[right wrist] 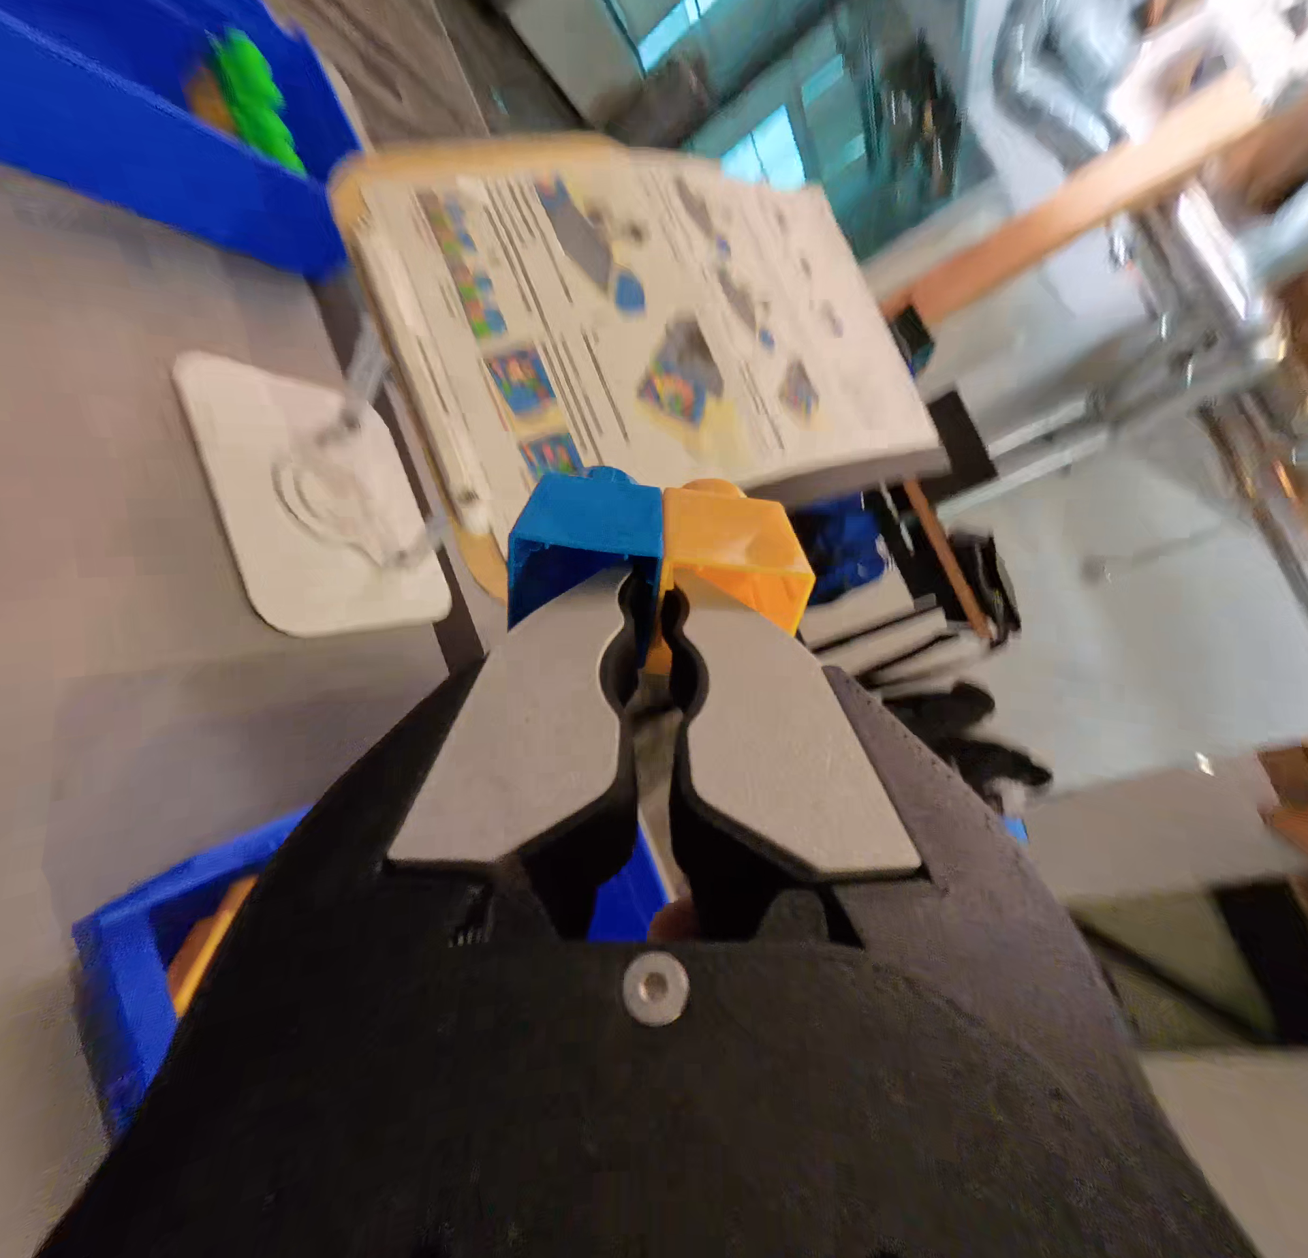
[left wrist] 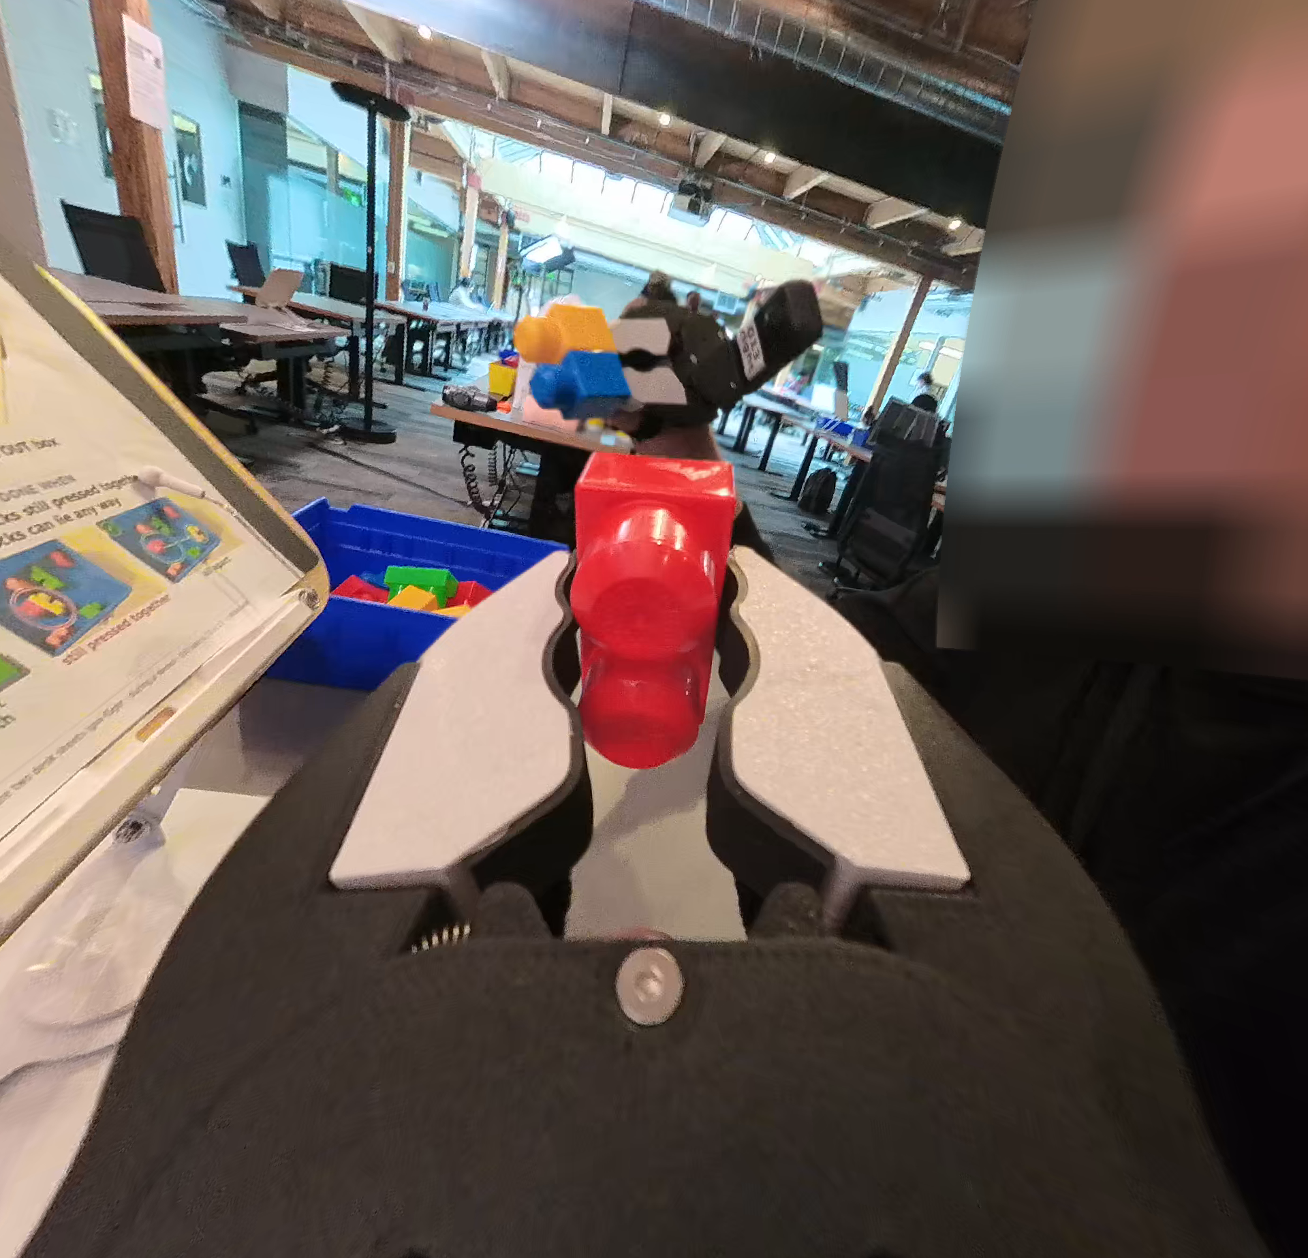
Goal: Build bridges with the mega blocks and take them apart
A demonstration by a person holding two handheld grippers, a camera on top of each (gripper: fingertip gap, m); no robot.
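Note:
My left gripper [left wrist: 651, 572] is shut on a red two-stud block [left wrist: 655, 587], held in the air with its studs facing the camera. In the right wrist view, my right gripper [right wrist: 655, 587] is shut on the touching walls of a blue block [right wrist: 587, 523] and an orange block [right wrist: 736, 537] that sit side by side, their hollow undersides towards the camera. The right gripper [left wrist: 658, 367] also shows in the left wrist view, above and beyond the red block, carrying the blue block [left wrist: 580, 381] and the orange block [left wrist: 566, 328].
A blue bin [left wrist: 396, 537] with several loose blocks stands behind the left gripper. An instruction sheet in a clear stand [left wrist: 106, 551] is at the left; it also shows in the right wrist view [right wrist: 637, 318], above its white base [right wrist: 304, 495]. A second blue bin [right wrist: 120, 941] sits lower left. Tip to tip, the grippers are about 25 cm apart.

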